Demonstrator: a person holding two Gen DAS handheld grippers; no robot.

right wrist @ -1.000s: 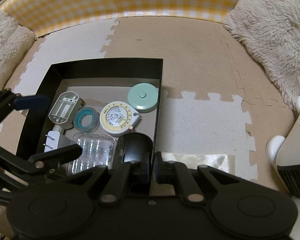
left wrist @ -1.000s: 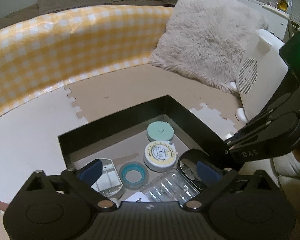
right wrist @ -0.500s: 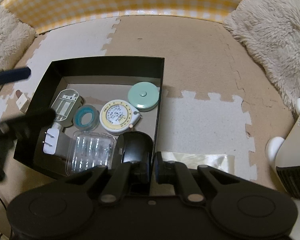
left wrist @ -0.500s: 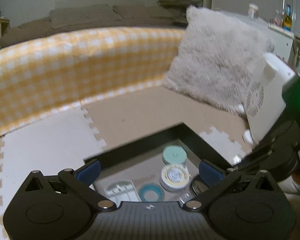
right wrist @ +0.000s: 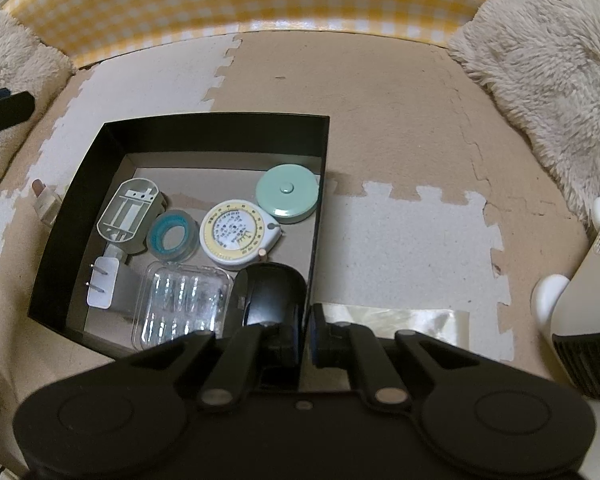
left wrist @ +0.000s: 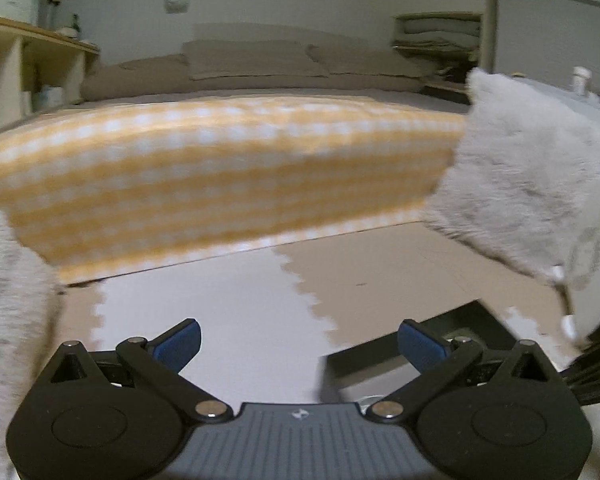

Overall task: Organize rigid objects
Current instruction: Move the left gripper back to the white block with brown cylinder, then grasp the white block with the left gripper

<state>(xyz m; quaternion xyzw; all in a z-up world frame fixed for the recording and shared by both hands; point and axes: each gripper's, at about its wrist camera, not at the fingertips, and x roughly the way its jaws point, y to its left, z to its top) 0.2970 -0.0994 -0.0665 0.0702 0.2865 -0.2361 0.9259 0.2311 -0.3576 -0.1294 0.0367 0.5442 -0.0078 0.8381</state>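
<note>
Since the earlier frame, left gripper (left wrist: 298, 338) has lifted out of the black box (right wrist: 220, 126) and swung leftward, jaws wide, empty. Inside the box, left to right: white plug (right wrist: 102, 288), teal tape roll (right wrist: 172, 236), yellow tape measure (right wrist: 238, 234). Right gripper (right wrist: 304, 332) pinches the box's near-right wall, nearly shut.
</note>
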